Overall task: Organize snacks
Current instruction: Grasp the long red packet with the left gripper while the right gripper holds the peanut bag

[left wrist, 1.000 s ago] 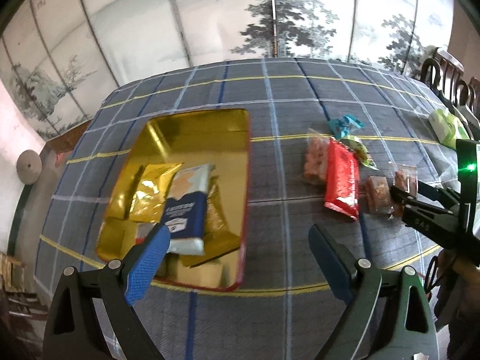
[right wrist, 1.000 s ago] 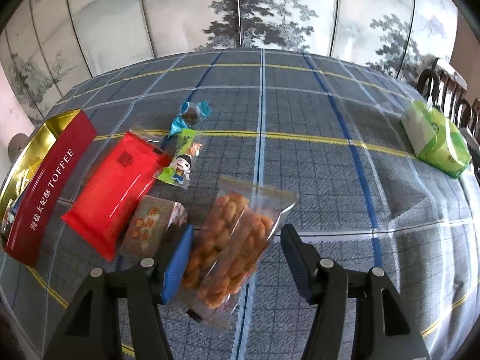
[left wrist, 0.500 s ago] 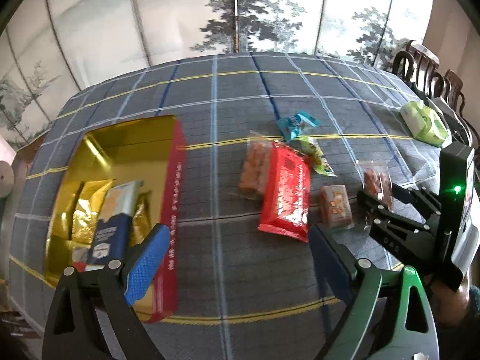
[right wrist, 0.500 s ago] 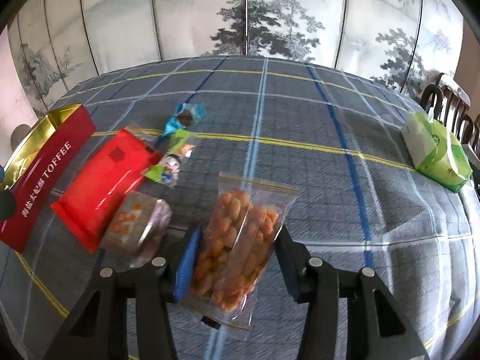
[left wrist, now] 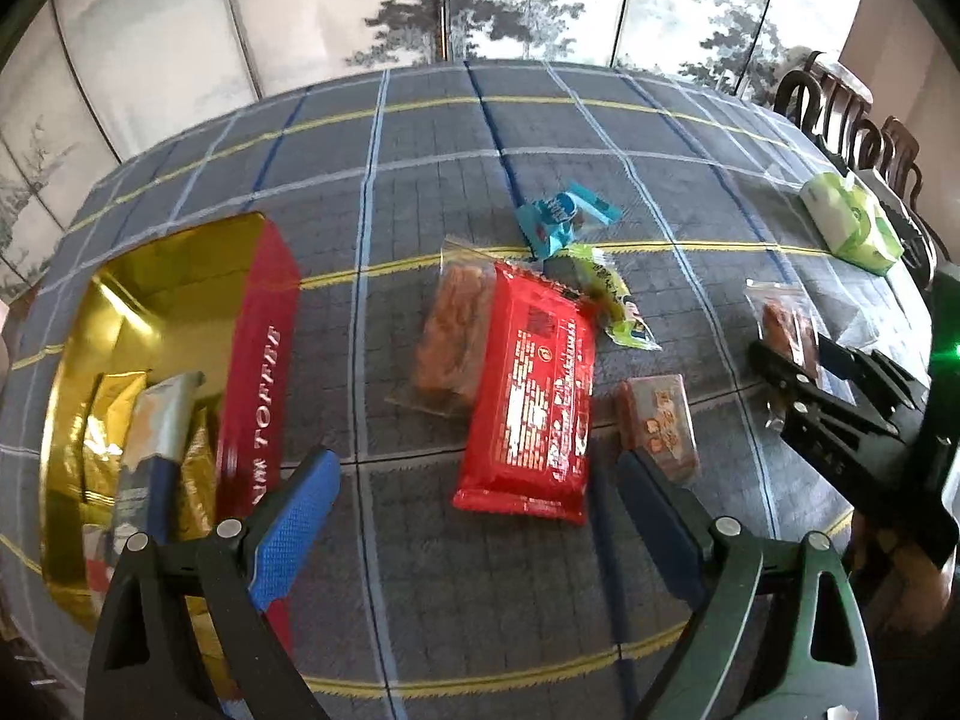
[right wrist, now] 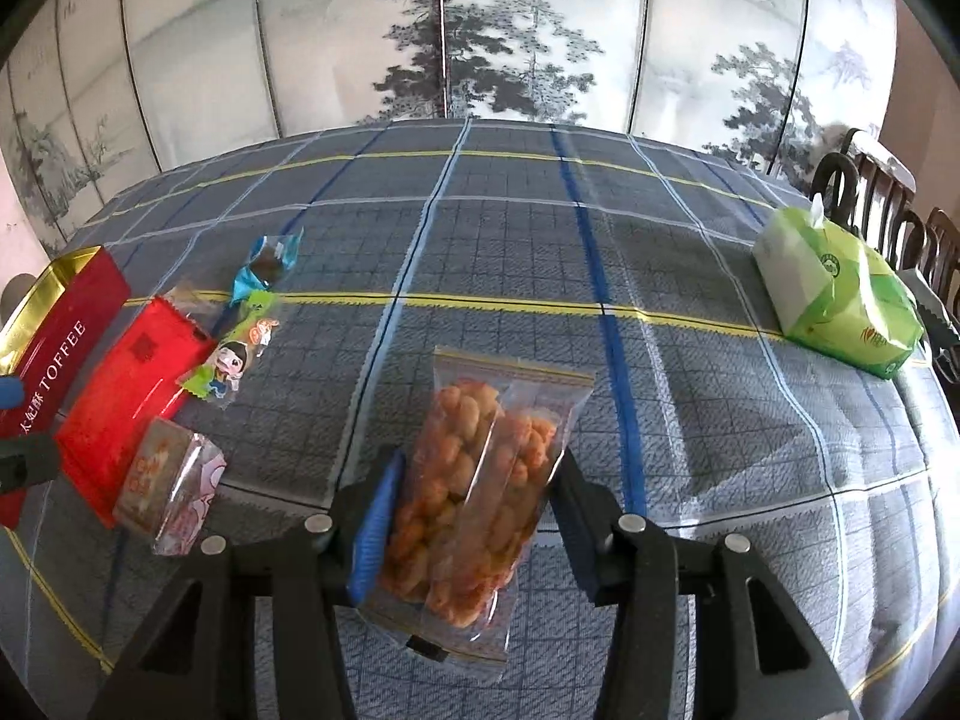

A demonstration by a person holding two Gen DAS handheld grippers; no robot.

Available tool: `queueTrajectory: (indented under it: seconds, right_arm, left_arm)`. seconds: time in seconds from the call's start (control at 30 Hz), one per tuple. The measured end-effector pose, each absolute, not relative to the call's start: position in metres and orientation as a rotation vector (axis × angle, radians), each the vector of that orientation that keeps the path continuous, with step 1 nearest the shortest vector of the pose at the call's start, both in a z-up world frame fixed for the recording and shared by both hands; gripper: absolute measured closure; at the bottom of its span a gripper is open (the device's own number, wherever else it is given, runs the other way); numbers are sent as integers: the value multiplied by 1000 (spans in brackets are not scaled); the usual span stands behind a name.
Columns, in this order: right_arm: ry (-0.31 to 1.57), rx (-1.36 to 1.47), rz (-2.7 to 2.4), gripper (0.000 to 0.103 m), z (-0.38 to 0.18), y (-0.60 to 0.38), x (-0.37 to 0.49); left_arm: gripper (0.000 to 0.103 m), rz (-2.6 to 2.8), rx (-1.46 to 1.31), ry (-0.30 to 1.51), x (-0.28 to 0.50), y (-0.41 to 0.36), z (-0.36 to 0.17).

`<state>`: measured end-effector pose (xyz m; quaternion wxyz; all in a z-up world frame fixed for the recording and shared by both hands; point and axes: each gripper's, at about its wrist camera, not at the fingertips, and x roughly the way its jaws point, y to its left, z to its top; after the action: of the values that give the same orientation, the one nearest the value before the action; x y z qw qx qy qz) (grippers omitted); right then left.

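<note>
The right gripper (right wrist: 474,516) was pinching a clear bag (right wrist: 480,480) of orange snacks. Its two fingers pressed on the bag's sides, and the bag looked a bit lifted off the cloth (right wrist: 690,396), though I could not be sure. Just to the left of this gripper lay a small pack (right wrist: 171,495) with a clear wrap. A little farther left was the red pack (right wrist: 129,384), and past that a green candy (right wrist: 240,348) and a blue candy (right wrist: 270,264). Far off to the right sat a green tissue pack (right wrist: 840,294).

The left gripper (left wrist: 474,522) was spread wide and held nothing. The red pack (left wrist: 531,390) lay right in front of it, between its fingers and a bit ahead. Another clear bag of snacks (left wrist: 447,336) lay partly under the red pack's left edge. To the left of this gripper stood the tin (left wrist: 258,360), red outside and gold inside. Some gold packs (left wrist: 102,438) and a blue pack (left wrist: 153,456) were already inside the tin.

So the job looked partly done. A few snacks were in the tin. Six were still out: the held bag, the other bag, the red pack, the small pack and the two candies. I think the held bag would go in the tin next, and the red pack after it.
</note>
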<state>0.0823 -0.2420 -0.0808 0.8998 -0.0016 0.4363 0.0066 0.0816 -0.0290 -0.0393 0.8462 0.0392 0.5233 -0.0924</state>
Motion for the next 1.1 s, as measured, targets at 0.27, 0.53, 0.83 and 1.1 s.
queueTrajectory:
  seconds: [0.27, 0.53, 0.83, 1.1]
  right_arm:
    - [903, -4, 14, 52, -81, -242, 83]
    - [903, -4, 14, 52, -81, -242, 83]
    - [904, -5, 15, 52, -81, -242, 82]
    - [903, -5, 14, 52, -81, -242, 83]
  left_arm:
    - [38, -245, 30, 1142, 92, -29, -51]
    - [49, -274, 10, 1153, 99, -34, -58]
    - [65, -304, -22, 1164, 98, -35, -63]
    - [71, -310, 9, 1139, 89, -36, -58]
